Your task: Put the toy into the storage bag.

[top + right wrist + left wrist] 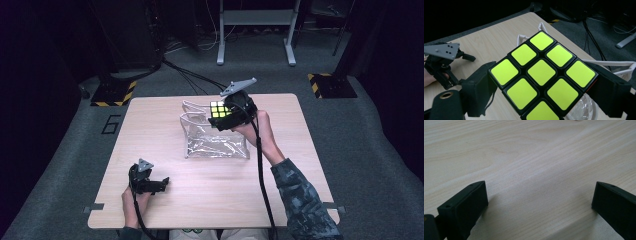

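A puzzle cube (218, 109) with a yellow face (541, 75) hangs above the mouth of a clear plastic bag (215, 142) with white cord handles (192, 111) at the table's middle. My right gripper (226, 116) is shut on the cube, one jaw on each side of it. My left gripper (159, 184) rests low on the wooden table (150, 130) near the front left, open, with bare wood between its jaws (541, 205). In the right gripper view the left gripper (441, 62) shows far off at the left.
The bag's handles (624, 67) lie just behind the cube. Black cables (190, 77) run over the grey carpet beyond the table's far edge. Yellow-black striped floor plates (114, 93) sit at both far corners.
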`<act>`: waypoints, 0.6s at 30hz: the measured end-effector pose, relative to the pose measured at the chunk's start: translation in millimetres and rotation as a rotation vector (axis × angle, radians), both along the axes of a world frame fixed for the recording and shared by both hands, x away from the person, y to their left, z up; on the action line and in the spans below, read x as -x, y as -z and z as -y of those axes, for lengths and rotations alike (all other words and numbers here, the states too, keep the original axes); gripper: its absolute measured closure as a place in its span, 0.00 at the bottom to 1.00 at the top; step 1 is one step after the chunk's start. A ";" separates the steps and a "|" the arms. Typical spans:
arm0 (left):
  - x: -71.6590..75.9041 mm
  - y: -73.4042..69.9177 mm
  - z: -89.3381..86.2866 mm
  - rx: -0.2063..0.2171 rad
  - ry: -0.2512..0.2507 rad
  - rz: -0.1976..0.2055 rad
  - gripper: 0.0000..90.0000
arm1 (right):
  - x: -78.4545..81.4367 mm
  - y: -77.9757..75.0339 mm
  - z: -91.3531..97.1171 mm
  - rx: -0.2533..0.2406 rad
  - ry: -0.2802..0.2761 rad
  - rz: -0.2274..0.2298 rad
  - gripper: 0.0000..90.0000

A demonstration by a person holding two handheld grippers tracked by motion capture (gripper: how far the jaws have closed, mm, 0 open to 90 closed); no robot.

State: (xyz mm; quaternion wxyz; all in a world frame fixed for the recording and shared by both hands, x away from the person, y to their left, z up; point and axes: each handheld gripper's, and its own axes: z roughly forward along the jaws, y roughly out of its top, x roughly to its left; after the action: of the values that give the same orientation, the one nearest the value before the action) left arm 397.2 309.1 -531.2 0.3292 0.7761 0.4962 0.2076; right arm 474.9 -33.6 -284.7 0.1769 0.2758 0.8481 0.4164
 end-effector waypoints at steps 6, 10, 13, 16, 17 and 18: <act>0.0 0.0 0.0 0.000 0.000 0.000 0.00 | -10.2 -3.9 -4.9 0.014 0.013 -0.017 0.16; 0.0 0.0 0.0 0.000 0.000 0.000 0.00 | -16.6 -4.5 -7.5 0.021 0.010 -0.013 0.16; 0.0 0.0 0.0 0.001 -0.001 0.000 0.00 | -19.4 -6.1 -10.4 0.021 0.010 -0.012 0.16; 0.0 0.0 0.0 0.000 0.000 0.000 0.00 | -21.6 -7.6 -13.5 0.023 0.015 -0.014 0.16; 0.0 0.0 0.0 0.001 -0.001 0.000 0.00 | -21.5 -7.9 -14.7 0.021 0.023 -0.023 0.16; 0.3 0.2 0.4 0.006 -0.005 -0.001 0.00 | -23.5 -7.5 -15.1 0.026 0.017 -0.012 0.16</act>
State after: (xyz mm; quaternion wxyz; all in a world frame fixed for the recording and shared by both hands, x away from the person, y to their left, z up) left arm 396.9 308.7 -531.4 0.3307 0.7740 0.4989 0.2066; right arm 498.4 -18.5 -277.2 0.1787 0.2831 0.8522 0.4022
